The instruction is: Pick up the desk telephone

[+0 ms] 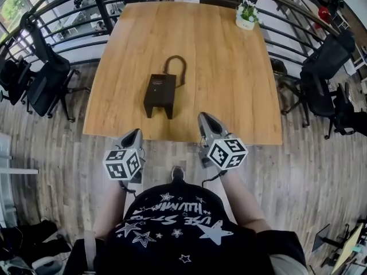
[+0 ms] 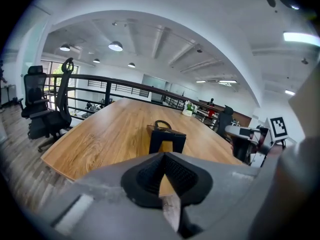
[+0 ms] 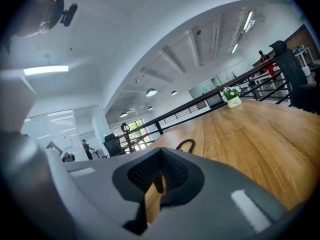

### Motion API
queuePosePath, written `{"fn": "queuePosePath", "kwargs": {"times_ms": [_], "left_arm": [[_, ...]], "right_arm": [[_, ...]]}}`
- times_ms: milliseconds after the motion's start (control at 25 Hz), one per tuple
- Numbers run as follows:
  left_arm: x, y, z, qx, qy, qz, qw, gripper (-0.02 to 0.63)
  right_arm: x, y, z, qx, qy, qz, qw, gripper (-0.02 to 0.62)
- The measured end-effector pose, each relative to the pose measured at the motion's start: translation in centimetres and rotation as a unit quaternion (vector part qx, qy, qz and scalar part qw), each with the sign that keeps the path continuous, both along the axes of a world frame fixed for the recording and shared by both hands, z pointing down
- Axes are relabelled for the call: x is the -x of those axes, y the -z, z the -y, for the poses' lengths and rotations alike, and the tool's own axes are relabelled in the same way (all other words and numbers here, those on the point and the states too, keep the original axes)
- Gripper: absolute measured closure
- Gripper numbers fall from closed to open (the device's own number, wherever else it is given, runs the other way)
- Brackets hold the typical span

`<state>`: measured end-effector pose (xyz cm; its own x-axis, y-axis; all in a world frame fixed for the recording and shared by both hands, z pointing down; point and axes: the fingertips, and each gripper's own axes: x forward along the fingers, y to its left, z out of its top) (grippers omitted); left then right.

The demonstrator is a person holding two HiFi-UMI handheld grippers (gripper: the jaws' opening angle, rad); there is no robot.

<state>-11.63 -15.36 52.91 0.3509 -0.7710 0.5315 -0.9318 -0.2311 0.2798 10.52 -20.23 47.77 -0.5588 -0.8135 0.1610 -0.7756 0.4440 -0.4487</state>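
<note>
Wooden table (image 1: 229, 67) on a railed mezzanine, shown from above and along both grippers.

Left gripper (image 2: 164, 156): the jaws are closed tip to tip with nothing between them. In its own view the telephone (image 2: 167, 140) stands straight ahead, well apart from the tips, with its dark back and cut-out stand facing the camera. In the head view this gripper is over the plank floor (image 1: 57, 153), just short of the table's near edge. Its marker cube (image 1: 122, 163) is nearest the person (image 1: 172, 228).

Right gripper (image 3: 161, 154): the jaws are likewise drawn together and empty. In the head view its tips lie over the table's near edge, to the right of the telephone and not touching it. Its own view looks low across the tabletop.

The telephone rests on the table, on its near half and left of centre, between the lines of the two grippers and beyond both. A dark cord (image 1: 175, 67) loops from its far end.

A potted plant (image 1: 247, 15) stands at the far right corner. Black office chairs (image 1: 49, 79) flank both sides, and a dark railing (image 1: 105, 13) curves round the far end.
</note>
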Motion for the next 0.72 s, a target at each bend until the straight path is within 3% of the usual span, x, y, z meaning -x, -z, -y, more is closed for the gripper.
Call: {"fn": "queuePosePath", "kwargs": {"times_ms": [200,400,520,560,640,720], "left_arm": [[-1.6,-1.5,2.0,0.035,0.017,-0.04,0.9985,0.604],[-3.7,-2.1,3.2,0.073,0.041,-0.128,0.9882,0.604],[-4.5,-1.4,4.2,0.074,0.054,-0.178,0.9797,0.604],[-4.8,-1.0,4.6,0.071,0.057,-0.204,0.9747,0.592],[-5.3,-0.5,5.2,0.069,0.068,-0.272,0.9574,0.445],[-5.3,-0.4,6.0,0.068,0.087,-0.328,0.9382,0.41]], "right_arm": [[-1.6,-0.7,1.3,0.006,0.002,-0.004,1.0,0.595],[-2.6,-1.5,2.1,0.015,-0.002,-0.001,1.0,0.597],[-2.6,-1.7,2.3,0.022,0.001,0.002,1.0,0.595],[-2.6,-1.6,2.4,0.023,0.002,0.003,1.0,0.597],[-2.7,-1.5,2.4,0.023,0.001,0.003,1.0,0.597],[-2.9,-1.6,2.5,0.025,-0.005,0.005,1.0,0.597]]}}
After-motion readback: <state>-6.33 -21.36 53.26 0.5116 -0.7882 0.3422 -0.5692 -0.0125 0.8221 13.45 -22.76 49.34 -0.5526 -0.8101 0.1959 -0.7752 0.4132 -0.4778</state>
